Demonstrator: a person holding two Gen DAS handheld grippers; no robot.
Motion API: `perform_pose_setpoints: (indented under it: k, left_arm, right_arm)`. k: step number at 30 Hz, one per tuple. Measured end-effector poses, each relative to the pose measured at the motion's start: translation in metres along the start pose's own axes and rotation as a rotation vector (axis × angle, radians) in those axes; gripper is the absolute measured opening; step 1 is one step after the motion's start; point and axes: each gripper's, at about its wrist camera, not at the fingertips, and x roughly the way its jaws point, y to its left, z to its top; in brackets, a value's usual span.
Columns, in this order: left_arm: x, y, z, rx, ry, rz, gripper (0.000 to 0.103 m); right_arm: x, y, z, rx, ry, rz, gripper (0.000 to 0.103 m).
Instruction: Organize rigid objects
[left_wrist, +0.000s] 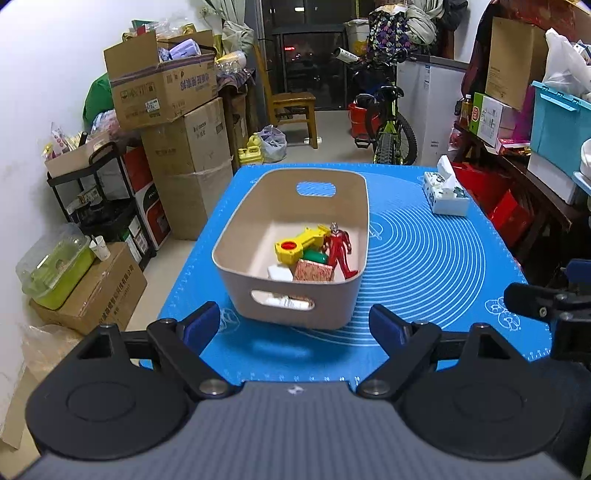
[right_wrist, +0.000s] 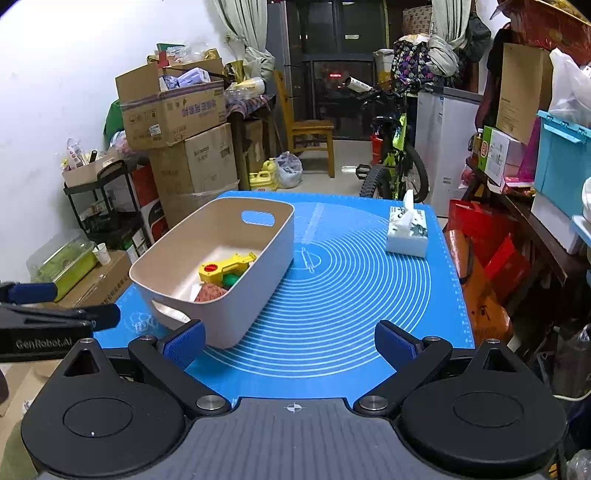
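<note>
Straight ahead of the left gripper, whose jaws stand spread wide with nothing between them, sits the beige bin on the blue mat that covers the bench. Inside it lie the yellow toy, the red figure, a green piece, a patterned block and a white box, all bunched at the end nearest those jaws. The right gripper is likewise released and empty, with the bin ahead and to the left of its jaws and a tissue box well beyond them to the right.

The toys look like hard, light plastic: stiff, not fragile, perhaps a little slick. The bin seems a rigid, thin-walled shell, light even when loaded. Its best hold is probably the near handle slot, or the rim; pinching the smooth wall lower down could slip. The figure would take best around its torso, I judge.
</note>
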Motion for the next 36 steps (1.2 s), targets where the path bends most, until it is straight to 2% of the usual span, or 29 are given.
perform_pose_setpoints:
  k: [15, 24, 36]
  left_arm:
    - [0.018, -0.012, -0.039, 0.019, 0.011, -0.011, 0.087]
    - [0.026, -0.013, -0.044, 0.002, 0.027, -0.036, 0.087]
    - [0.028, -0.013, -0.044, 0.005, 0.036, -0.046, 0.087]
  right_arm:
    - [0.013, -0.003, -0.042, -0.014, 0.024, -0.019, 0.098]
    - [0.014, -0.001, -0.046, -0.029, -0.006, -0.023, 0.098]
    - [0.017, 0.000, -0.048, -0.034, 0.002, -0.027, 0.098]
